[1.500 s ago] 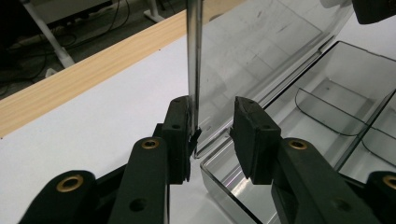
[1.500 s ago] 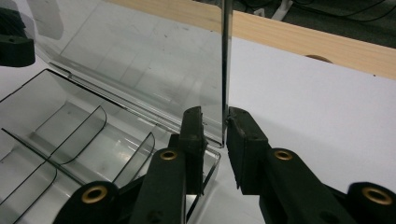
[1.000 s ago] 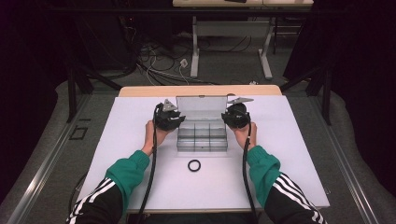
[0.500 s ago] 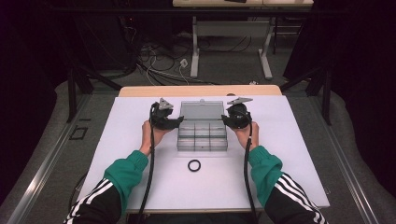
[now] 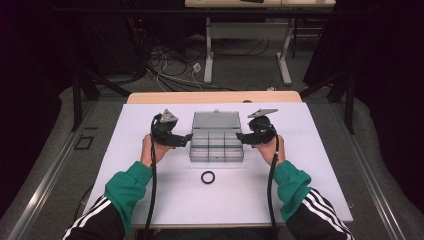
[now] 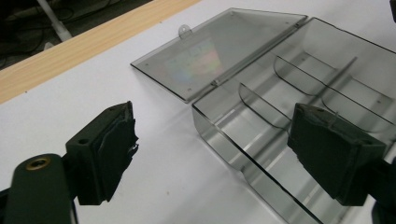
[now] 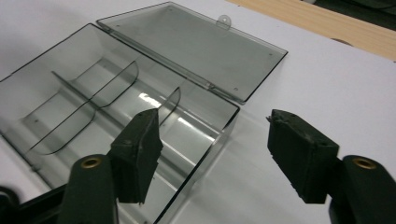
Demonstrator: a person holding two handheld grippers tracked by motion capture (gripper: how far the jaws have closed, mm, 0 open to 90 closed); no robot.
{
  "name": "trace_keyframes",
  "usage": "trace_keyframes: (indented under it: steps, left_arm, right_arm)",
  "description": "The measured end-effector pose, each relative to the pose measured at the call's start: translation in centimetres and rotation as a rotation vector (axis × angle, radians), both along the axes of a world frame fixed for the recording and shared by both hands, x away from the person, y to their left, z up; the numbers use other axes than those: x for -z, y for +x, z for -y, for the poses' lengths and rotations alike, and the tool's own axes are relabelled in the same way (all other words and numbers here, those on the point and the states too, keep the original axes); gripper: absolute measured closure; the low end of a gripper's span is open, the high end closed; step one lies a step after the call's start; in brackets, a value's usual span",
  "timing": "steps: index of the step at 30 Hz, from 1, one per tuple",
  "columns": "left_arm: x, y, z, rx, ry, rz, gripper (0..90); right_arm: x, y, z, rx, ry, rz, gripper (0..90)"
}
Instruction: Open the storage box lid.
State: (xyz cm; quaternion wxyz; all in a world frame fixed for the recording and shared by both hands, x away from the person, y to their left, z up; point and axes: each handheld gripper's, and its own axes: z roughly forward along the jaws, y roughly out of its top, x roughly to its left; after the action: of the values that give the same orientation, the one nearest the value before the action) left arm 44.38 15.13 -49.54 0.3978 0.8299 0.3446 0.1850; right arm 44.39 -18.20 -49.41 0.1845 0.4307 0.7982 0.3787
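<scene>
A smoky clear compartment box [image 5: 217, 146] stands open mid-table, its lid [image 5: 216, 120] lying flat behind it. My left gripper [image 5: 186, 140] hovers at the box's left side, and its jaws have just been opening. In the left gripper view the left gripper [image 6: 215, 135] is open, with the box [image 6: 289, 79] and lid [image 6: 219, 49] beyond it and no pad pressing on them. My right gripper [image 5: 241, 137] sits at the box's right side, its jaws also just opening. It [image 7: 215, 133] is open above the box [image 7: 84, 88] corner, near the lid [image 7: 196, 46].
A small black ring [image 5: 208, 177] lies on the white tabletop [image 5: 325, 165] in front of the box. A wooden strip [image 5: 215, 97] runs along the table's far edge. Cables trail back from both grippers over the green sleeves.
Both grippers have spread their jaws and drawn outward, away from the box's back corners. The lid now lies flat behind the box.
</scene>
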Motion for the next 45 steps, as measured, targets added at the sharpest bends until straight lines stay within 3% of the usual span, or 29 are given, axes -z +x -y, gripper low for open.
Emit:
trace_keyframes:
  steps: [8,13,23,26,29,31,39,45]
  left_arm:
    - [-0.3,-2.7,-0.7,0.035,0.018,-0.023,4.7]
    - [-0.4,-4.3,-1.5,0.038,0.041,-0.018,0.2]
    - [-0.2,-6.6,-4.1,0.018,0.043,-0.031,0.1]
    - [-0.2,-7.7,-5.0,0.012,0.06,-0.029,0.1]
    - [-0.3,-8.2,-5.5,0.007,0.074,-0.02,0.1]
    - [-0.2,-8.7,-6.1,-0.002,0.071,-0.019,0.0]
    - [0.3,-10.1,-7.6,-0.025,0.059,-0.04,0.1]
    - [0.5,-10.3,-8.3,-0.031,0.05,-0.042,0.0]
  right_arm:
    - [-0.1,-1.5,-0.1,-0.061,0.005,-0.014,21.7]
    - [-0.1,-2.3,-0.1,-0.1,0.002,-0.018,16.4]
    - [0.1,-3.9,-0.2,-0.148,0.012,-0.054,5.9]
    - [0.2,-4.5,-0.2,-0.169,0.022,-0.058,2.4]
    - [0.1,-4.8,-0.1,-0.183,0.013,-0.077,0.3]
    - [0.3,-5.3,-0.1,-0.194,0.033,-0.067,0.0]
    - [0.6,-6.2,-0.2,-0.207,0.033,-0.073,0.0]
    - [0.8,-6.5,-0.2,-0.225,0.041,-0.085,0.0]
